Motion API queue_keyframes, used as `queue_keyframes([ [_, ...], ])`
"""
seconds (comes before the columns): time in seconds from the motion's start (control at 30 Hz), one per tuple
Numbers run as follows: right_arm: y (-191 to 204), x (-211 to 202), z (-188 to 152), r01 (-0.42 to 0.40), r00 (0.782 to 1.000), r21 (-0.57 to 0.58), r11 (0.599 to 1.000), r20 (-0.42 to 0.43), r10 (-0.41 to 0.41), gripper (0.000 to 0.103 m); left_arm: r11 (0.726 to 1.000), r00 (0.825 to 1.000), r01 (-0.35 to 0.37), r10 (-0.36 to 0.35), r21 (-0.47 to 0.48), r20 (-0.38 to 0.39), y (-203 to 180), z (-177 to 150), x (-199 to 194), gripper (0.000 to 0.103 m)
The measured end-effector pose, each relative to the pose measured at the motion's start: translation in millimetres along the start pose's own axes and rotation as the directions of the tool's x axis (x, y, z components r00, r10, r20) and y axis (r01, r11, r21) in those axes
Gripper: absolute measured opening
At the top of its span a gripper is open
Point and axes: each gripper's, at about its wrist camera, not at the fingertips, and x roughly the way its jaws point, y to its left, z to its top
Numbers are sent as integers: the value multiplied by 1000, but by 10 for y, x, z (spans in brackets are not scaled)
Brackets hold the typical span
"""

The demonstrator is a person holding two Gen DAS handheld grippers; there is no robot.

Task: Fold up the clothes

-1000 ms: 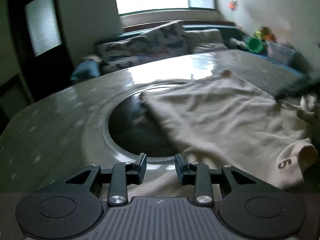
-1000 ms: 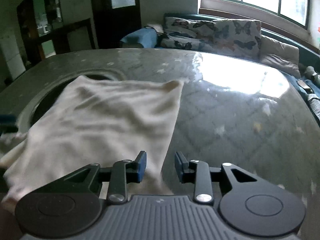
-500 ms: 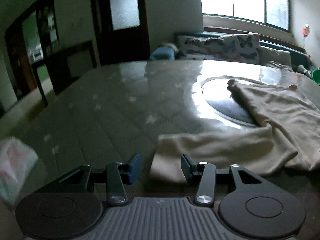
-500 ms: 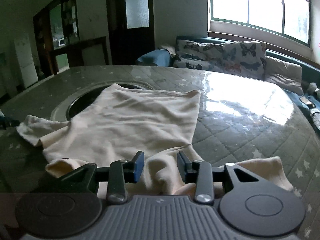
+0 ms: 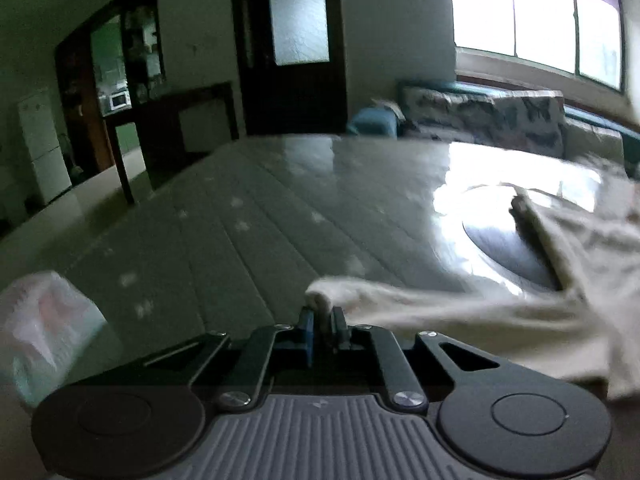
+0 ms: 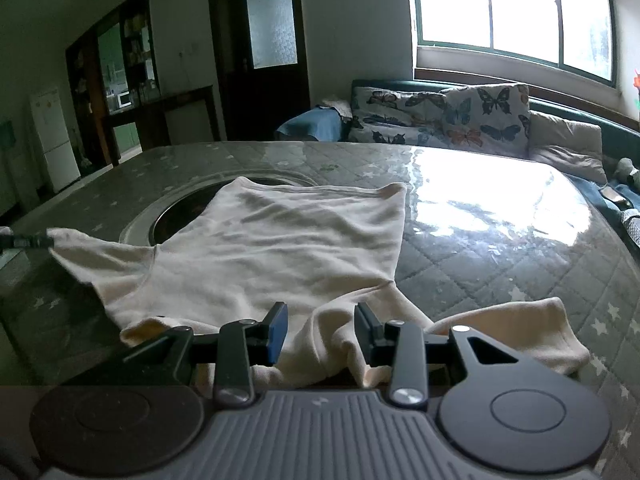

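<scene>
Left gripper (image 5: 323,317) jaws closing, pinching cuff of left sleeve (image 5: 400,300) of cream T-shirt (image 6: 288,248), probably to pull the sleeve flat before folding. Right gripper (image 6: 320,330) partly open, straddling bunched fabric near the collar, pads not pressing, nothing gripped. Shirt lies spread on quilted grey tabletop (image 6: 500,264), hem end over round metal insert (image 6: 144,228). Right sleeve (image 6: 520,332) slack beside right gripper.
</scene>
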Motion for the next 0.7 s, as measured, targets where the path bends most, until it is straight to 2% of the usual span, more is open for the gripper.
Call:
queue_keyframes([
  [0.07, 3, -7, -10, -8, 1000, 2, 1000, 2, 8, 37, 1000, 1000, -6, 6, 14, 17, 42, 64, 42, 9],
  [0.2, 113, -11, -6, -61, 998, -21, 998, 9, 61, 37, 996, 1000, -4, 5, 88, -5, -50, 38, 188, 9],
  [0.33, 340, 105, 14, -173, 985, -79, 982, -25, 171, 37, 985, 999, -53, 50, 167, 19, -168, -37, 280, 11],
  [0.53, 626, 540, 27, -232, 971, -150, 961, -101, 219, 36, 986, 998, -57, 59, 156, -10, -153, -35, 382, 12],
  [0.6, 689, 628, -17, -268, 958, -158, 950, -144, 246, 34, 986, 998, -56, 60, 157, -18, -127, -36, 393, 14],
  [0.63, 728, 647, -56, -291, 950, -169, 942, -168, 264, 28, 985, 998, -60, 64, 160, -22, -118, -45, 395, 16],
  [0.7, 805, 619, -140, -312, 942, -210, 927, -198, 272, 29, 981, 995, -84, 91, 174, -31, -94, -64, 416, 19],
])
